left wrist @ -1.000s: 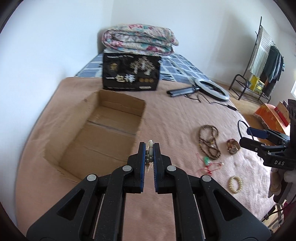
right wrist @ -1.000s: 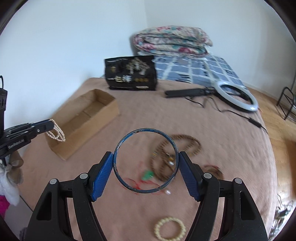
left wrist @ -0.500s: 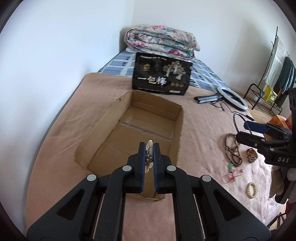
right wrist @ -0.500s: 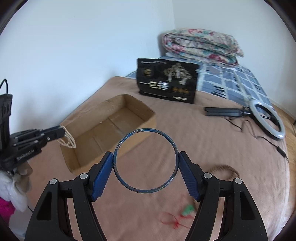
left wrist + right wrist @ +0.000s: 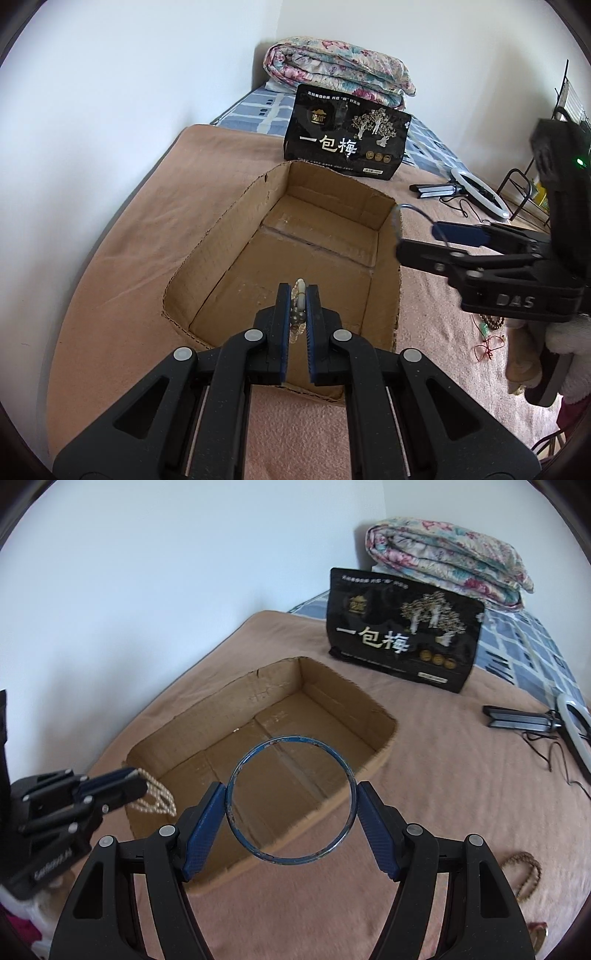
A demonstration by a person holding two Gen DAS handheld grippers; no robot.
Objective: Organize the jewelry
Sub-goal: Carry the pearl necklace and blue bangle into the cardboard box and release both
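An open cardboard box [image 5: 221, 236] [image 5: 384, 722] lies on the pink blanket. My left gripper [image 5: 298, 295] is shut on a pearl bracelet [image 5: 298, 299] and hangs over the box's near end; in the right wrist view the same gripper [image 5: 138, 781] lets the pearl bracelet [image 5: 157, 801] dangle at the box's near-left corner. My right gripper [image 5: 291, 801] is shut on a thin blue bangle [image 5: 236, 775], held upright by its two sides above the box's near wall. In the left wrist view the right gripper [image 5: 424, 236] reaches in from the right at the box's far-right corner.
A black printed bag [image 5: 347, 142] [image 5: 402, 635] stands behind the box, a folded floral quilt [image 5: 332, 68] behind it. A ring light [image 5: 476, 194] lies at the far right. Brown bead strings [image 5: 526, 871], a red cord with a green stone [image 5: 487, 341] lie on the blanket to the right.
Both grippers have travelled left across the blanket from the jewelry pile to the cardboard box, each still holding its piece. The box now fills the middle of both views.
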